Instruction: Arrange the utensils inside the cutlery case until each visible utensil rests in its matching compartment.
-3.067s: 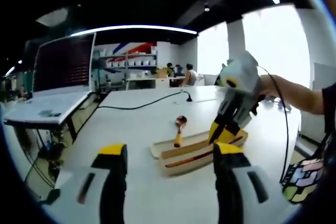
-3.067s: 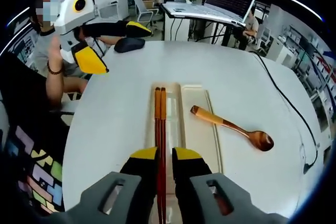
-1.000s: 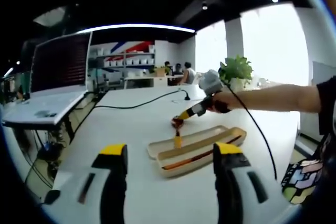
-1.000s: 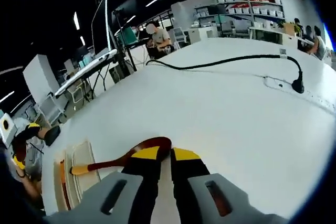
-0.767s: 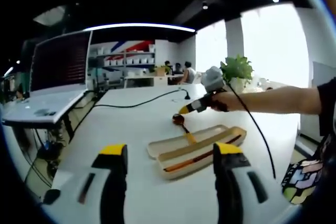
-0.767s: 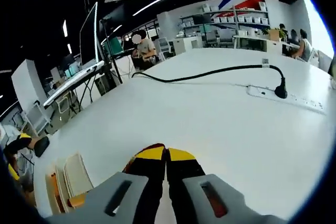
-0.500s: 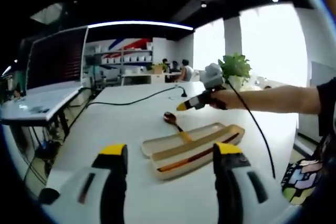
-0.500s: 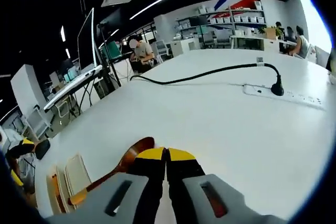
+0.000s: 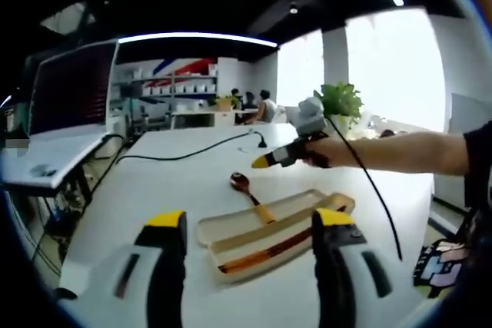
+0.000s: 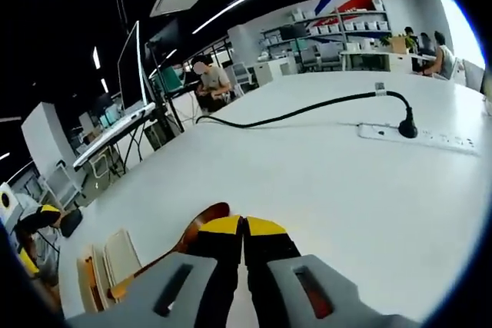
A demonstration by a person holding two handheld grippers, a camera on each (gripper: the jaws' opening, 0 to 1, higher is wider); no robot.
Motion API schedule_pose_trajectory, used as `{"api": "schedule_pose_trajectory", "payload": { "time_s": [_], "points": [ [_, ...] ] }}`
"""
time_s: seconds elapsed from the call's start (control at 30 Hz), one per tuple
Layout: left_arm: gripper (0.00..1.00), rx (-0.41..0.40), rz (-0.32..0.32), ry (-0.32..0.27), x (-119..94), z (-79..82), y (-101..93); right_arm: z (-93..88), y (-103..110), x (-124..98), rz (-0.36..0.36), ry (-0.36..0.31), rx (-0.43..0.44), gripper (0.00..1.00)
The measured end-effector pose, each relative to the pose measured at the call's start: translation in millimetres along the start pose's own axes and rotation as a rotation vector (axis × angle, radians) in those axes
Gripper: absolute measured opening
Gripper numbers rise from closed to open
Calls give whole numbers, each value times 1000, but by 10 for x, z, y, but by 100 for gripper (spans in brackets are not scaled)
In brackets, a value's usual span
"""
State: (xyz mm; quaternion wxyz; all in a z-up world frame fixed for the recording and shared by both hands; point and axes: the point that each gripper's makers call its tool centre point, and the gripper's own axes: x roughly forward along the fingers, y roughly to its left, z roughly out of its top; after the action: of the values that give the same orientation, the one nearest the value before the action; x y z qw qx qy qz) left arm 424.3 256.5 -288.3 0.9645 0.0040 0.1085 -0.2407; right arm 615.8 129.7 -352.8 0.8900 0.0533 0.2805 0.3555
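Since one second ago, the spoon [image 9: 250, 193] has been released; its handle now lies across the cutlery case [image 9: 270, 226] rim at frame centre. The right gripper [image 9: 261, 162] is held above with jaws closed, empty. The left gripper [image 9: 244, 230] is seen wide open. Seating the spoon fully remains; regrasping is judged necessary.

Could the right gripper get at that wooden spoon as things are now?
Probably yes. The right gripper hovers shut just beside the spoon, whose bowl lies on the bare table while its handle leans on the cutlery case; nothing lies between them.
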Motion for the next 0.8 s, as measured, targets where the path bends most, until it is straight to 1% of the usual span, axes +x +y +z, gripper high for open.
{"api": "schedule_pose_trajectory", "payload": {
  "time_s": [0.07,0.1,0.13,0.2,0.23,0.3,0.37,0.43,0.47,0.5,0.53,0.6,0.7,0.8],
  "points": [
    [68,-7,-1,7,76,22,6,-11,16,-22,4,3,-11,0],
    [67,2,-13,12,108,28,-9,-7,29,-36,11,-3,-17,0],
    [67,7,-42,19,164,41,-42,1,60,-42,30,-11,-21,0],
    [64,-22,-73,40,262,51,-80,-19,93,-40,46,-4,-15,0],
    [63,-20,-86,43,306,56,-96,-29,101,-38,49,-2,-12,0],
    [60,-30,-103,68,389,31,-125,-31,106,-27,53,2,-3,0],
    [61,-23,-120,99,485,-9,-156,-31,121,-22,59,-4,9,0],
    [62,-13,-126,111,567,-15,-187,-17,102,-12,61,-4,14,0],
    [62,16,-139,121,652,0,-159,-28,99,-11,61,3,10,0],
    [61,24,-144,129,687,-4,-170,-4,65,9,59,6,8,0],
    [61,21,-143,149,705,-31,-215,9,49,13,58,4,7,0],
    [60,21,-159,171,756,-49,-249,13,39,1,60,5,7,0],
    [57,13,-164,209,889,-61,-234,27,24,-23,57,0,2,0],
    [56,31,-156,244,1000,-96,-198,37,40,-39,68,2,-2,0]
  ]
}}
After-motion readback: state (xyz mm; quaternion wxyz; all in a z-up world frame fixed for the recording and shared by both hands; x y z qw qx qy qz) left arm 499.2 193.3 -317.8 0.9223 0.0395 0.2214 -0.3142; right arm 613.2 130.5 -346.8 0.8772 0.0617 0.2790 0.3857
